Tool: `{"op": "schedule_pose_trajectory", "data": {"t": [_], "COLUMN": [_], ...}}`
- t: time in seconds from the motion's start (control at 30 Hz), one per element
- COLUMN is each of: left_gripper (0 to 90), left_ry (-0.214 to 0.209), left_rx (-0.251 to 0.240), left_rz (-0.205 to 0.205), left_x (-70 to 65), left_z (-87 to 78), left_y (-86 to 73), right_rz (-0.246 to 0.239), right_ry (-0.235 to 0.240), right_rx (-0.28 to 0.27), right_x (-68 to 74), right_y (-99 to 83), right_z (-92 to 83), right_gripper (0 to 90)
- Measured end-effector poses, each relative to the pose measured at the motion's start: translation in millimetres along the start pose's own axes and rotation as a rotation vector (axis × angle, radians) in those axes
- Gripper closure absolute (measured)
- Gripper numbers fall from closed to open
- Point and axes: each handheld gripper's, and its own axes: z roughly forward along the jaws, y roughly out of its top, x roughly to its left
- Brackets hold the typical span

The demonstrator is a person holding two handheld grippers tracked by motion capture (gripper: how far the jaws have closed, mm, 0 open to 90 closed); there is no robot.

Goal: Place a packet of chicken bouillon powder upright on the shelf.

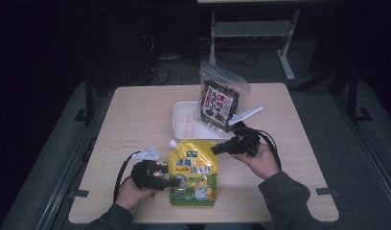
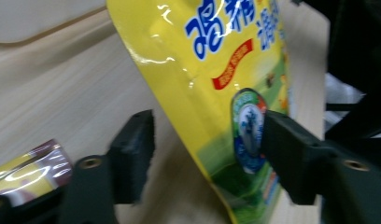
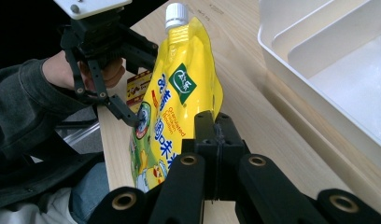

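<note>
Here, at the near left of the wooden table (image 1: 136, 120), the left gripper (image 1: 177, 181) is held with its jaws spread around the lower left edge of a yellow spouted pouch (image 1: 193, 172); one jaw rests on the pouch's printed face, the other lies apart beside it. The pouch is seen flat near the table's front edge, its white cap (image 3: 176, 11) toward a white divided tray (image 1: 186, 120). A dark snack bag (image 1: 220, 98) is propped at the tray. Farther right, the right gripper (image 1: 216, 149) is held at the pouch's upper right corner, its jaws pressed together with nothing seen between them.
</note>
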Motion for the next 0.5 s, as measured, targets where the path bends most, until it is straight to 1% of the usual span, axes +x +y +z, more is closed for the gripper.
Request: {"op": "schedule_pose_trajectory", "data": {"t": [0.1, 0.3, 0.37, 0.5], "left_gripper": [48.3, 65.7, 71.3, 78.1], "left_ry": [-0.036, -0.074, -0.09, -0.109], "left_rx": [-0.012, -0.043, -0.055, -0.07], "left_rz": [-0.002, -0.007, -0.009, -0.007], "left_x": [0.4, 1.2, 1.5, 0.7], "left_z": [-1.3, -6.0, -7.5, -9.2], "left_y": [0.3, 0.4, 0.5, 0.9], "right_rz": [-0.007, -0.016, -0.021, -0.033], "right_ry": [0.004, 0.004, 0.013, 0.021], "right_rx": [-0.009, -0.018, -0.024, -0.02], "right_x": [1.4, 3.5, 3.7, 5.8], "right_y": [0.6, 2.2, 2.5, 4.6], "right_z": [-3.0, -8.5, -10.9, -14.5], "right_gripper": [89.9, 89.9, 89.9, 89.8]}}
